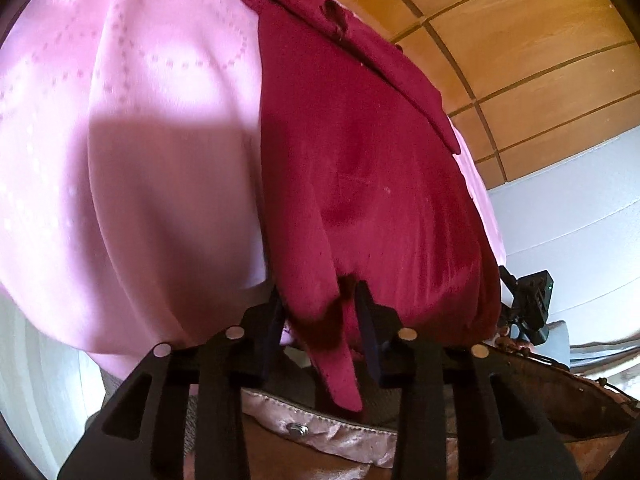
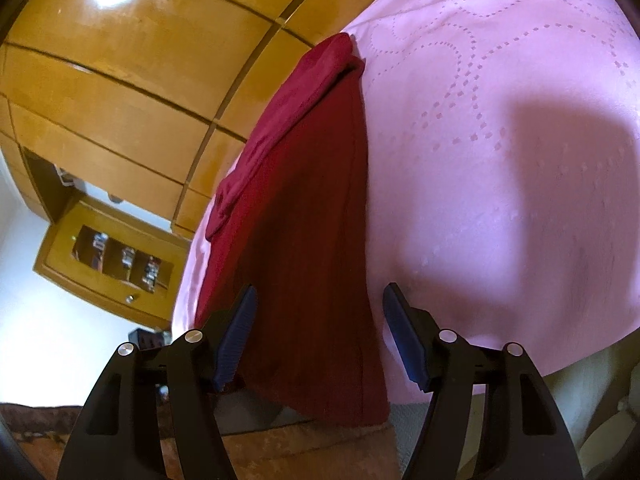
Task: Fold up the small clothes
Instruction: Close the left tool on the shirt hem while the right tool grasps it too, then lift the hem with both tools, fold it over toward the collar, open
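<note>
Jaws straddling red garment [image 2: 304, 240] hem (lengthwise, running away), pink bedspread [image 2: 500, 160]

garment [image 1: 360, 168] on bedspread [image 1: 140, 160] | near edge overhangs | wardrobe [image 2: 120, 80] behind bed

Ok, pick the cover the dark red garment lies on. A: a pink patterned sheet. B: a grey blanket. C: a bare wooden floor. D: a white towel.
A: the dark red garment lies spread on the pink sheet with its dotted pattern.
</note>
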`<move>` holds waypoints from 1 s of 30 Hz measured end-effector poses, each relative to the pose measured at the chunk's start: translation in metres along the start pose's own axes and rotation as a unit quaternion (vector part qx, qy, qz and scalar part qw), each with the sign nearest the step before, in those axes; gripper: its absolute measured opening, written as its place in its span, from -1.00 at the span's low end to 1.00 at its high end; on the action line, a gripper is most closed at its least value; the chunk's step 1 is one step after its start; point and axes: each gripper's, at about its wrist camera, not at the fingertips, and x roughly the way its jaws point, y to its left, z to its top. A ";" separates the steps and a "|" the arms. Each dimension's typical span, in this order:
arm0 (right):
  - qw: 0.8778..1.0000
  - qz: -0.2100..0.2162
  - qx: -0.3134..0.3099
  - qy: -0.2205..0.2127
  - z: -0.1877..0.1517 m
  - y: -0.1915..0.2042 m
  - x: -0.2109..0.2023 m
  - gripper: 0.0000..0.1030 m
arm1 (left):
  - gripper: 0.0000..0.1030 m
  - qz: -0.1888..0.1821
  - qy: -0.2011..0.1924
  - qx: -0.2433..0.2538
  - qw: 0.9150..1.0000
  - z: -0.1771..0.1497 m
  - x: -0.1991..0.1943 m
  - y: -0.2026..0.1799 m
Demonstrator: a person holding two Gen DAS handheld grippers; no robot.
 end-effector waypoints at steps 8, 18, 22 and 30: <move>1.000 0.000 0.005 0.011 -0.005 -0.009 -0.001 0.03 | -0.74 0.002 0.016 0.007 1.000 -0.003 0.006 -0.007; 0.999 -0.030 -0.021 0.004 0.002 0.002 -0.004 -0.79 | -0.88 -0.012 -0.040 0.029 0.999 0.003 -0.031 -0.021; 0.999 -0.017 -0.017 -0.043 0.013 0.006 -0.023 -0.80 | -0.88 -0.020 -0.087 0.009 0.996 0.010 -0.058 -0.006; 0.999 -0.031 0.023 -0.028 0.007 -0.023 -0.009 -0.80 | -0.84 0.003 -0.040 0.007 0.999 0.003 -0.030 0.005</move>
